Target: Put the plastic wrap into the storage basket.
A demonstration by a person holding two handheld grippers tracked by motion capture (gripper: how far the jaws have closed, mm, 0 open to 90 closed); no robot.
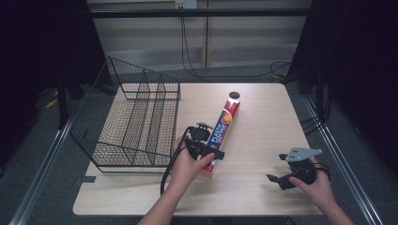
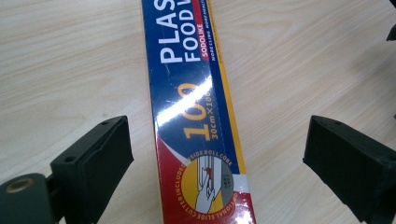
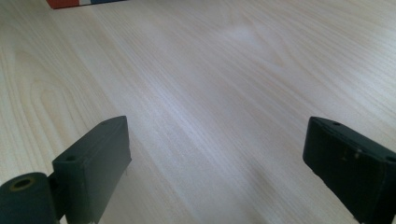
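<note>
A long blue, red and yellow plastic food wrap box (image 1: 224, 126) lies flat on the wooden table (image 1: 263, 122), running from its middle toward the near side. My left gripper (image 1: 206, 149) hovers over the box's near half, open, with one jaw on each side of the box (image 2: 198, 116) and clear table between the jaws and the box. My right gripper (image 1: 284, 180) sits near the table's front right, open over bare wood (image 3: 210, 116). A corner of the box (image 3: 79, 3) shows at the top left of the right gripper view.
A black wire basket (image 1: 133, 124) with dividers stands on the left side of the table, close to the left hand. A small black round object (image 1: 233, 95) lies just beyond the box's far end. Black cables (image 1: 187, 51) run across the floor behind the table.
</note>
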